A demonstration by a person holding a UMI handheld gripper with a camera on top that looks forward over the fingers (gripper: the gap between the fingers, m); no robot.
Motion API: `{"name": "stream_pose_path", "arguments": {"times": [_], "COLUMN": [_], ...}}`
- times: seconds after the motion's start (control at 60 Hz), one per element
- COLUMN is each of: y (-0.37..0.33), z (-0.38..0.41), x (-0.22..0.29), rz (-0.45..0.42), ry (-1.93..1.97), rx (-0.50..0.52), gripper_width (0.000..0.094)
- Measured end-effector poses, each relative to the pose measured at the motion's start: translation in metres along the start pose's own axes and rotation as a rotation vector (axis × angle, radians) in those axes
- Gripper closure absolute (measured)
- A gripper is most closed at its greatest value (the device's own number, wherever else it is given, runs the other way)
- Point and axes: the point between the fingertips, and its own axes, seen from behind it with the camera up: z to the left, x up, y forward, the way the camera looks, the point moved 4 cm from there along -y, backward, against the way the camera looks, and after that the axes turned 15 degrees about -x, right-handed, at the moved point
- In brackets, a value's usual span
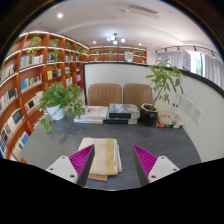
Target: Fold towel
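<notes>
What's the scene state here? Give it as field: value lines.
surface: grey table
towel: beige towel, lying on the table between the fingers, folded in layers
gripper: gripper open, magenta pads either side of the towel, a gap at the right
beyond towel: stacks of books, potted plant
background: bookshelves, two chairs

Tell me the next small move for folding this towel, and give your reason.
Probably lower the gripper onto the towel's near edge and close on it. The beige towel lies bunched on the grey table between the open fingers, not yet gripped, so nothing can be folded until it is held.
</notes>
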Motion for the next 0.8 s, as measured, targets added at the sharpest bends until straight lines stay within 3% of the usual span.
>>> {"name": "stream_pose_path", "arguments": {"times": [0.217,0.8], "y": [-0.082,-0.19], "z": [-0.03,-0.055], "x": [0.031,-0.038], "rz": [-0.094,-0.07], "ry": [0.089,0.05], "rx": [-0.019,-0.09], "gripper_width": [0.0187,0.0179]}}
